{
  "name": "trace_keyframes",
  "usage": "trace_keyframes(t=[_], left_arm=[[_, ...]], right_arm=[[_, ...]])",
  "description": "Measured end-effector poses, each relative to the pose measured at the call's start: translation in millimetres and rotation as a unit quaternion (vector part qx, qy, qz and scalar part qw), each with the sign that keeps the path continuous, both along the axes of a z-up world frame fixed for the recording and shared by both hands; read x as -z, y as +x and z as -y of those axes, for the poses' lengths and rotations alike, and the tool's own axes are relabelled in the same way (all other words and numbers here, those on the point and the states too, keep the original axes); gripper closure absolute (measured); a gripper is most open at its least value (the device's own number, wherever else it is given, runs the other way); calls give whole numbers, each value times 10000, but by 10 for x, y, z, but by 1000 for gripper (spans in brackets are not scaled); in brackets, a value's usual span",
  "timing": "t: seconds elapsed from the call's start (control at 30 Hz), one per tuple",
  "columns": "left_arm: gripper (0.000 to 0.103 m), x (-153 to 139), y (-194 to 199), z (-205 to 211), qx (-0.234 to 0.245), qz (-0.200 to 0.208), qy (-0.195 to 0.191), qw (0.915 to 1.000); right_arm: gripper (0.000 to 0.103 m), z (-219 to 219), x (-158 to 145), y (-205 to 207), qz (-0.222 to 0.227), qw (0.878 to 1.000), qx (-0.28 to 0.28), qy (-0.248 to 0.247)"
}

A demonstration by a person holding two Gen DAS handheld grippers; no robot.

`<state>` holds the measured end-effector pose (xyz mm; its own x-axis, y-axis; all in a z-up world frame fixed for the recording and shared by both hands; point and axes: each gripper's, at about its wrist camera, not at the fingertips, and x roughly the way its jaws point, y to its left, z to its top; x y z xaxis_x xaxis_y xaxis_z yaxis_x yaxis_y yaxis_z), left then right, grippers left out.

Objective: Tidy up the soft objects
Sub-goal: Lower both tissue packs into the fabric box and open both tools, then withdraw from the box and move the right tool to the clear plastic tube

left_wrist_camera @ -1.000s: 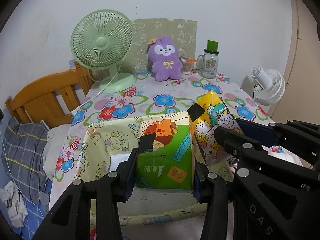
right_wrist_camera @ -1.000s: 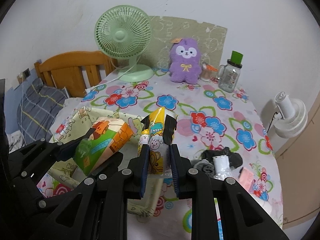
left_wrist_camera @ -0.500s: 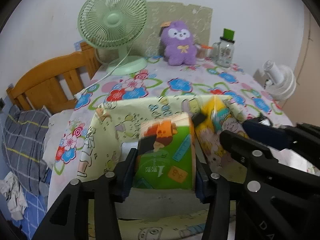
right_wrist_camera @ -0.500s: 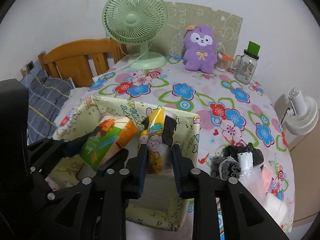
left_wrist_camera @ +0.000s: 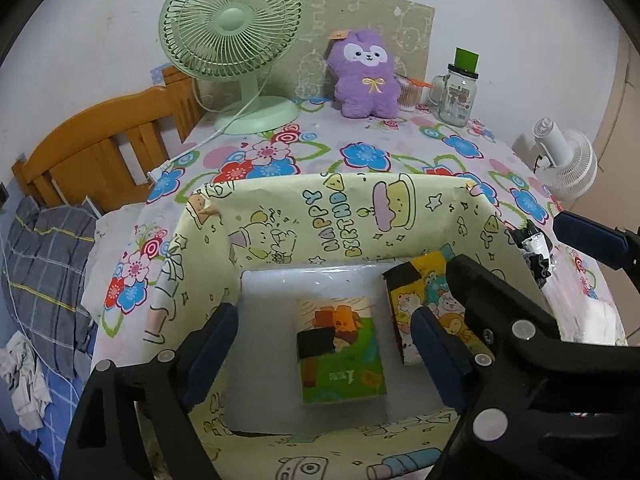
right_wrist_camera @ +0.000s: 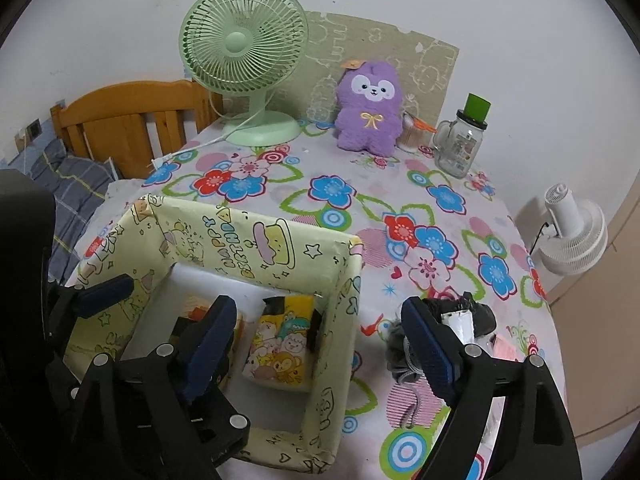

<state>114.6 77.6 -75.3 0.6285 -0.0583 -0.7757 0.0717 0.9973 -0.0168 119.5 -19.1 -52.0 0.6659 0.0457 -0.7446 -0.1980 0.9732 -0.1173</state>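
Now, by label:
Left gripper (left_wrist_camera: 324, 344): jaws have just been opening and stand wide in the lower middle of the left view, gripping nothing.
Green tissue pack with a cartoon print (left_wrist_camera: 340, 354): flat on the box floor between those jaws, touched by neither pad.
Right gripper (right_wrist_camera: 320, 336): jaws have just been opening, wide, empty.
Yellow tissue pack printed with cartoon animals (right_wrist_camera: 280, 350): lying loose inside the box, just right of the green one.
Pale yellow birthday-print box (left_wrist_camera: 360, 208): lower centre, on the flowered tablecloth (right_wrist_camera: 332, 192).

Left gripper (left_wrist_camera: 324, 340) just opened wide, right gripper (right_wrist_camera: 320, 336) likewise, both angled down
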Motion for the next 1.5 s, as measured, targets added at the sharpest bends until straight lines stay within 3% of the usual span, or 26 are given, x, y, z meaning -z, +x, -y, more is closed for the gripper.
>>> trace_keyframes(t=[1.5], left_arm=[[13,-327,-472,651,65,440,121,9989]], right_arm=[[9,730,-303,-492,446,9984,162,303]])
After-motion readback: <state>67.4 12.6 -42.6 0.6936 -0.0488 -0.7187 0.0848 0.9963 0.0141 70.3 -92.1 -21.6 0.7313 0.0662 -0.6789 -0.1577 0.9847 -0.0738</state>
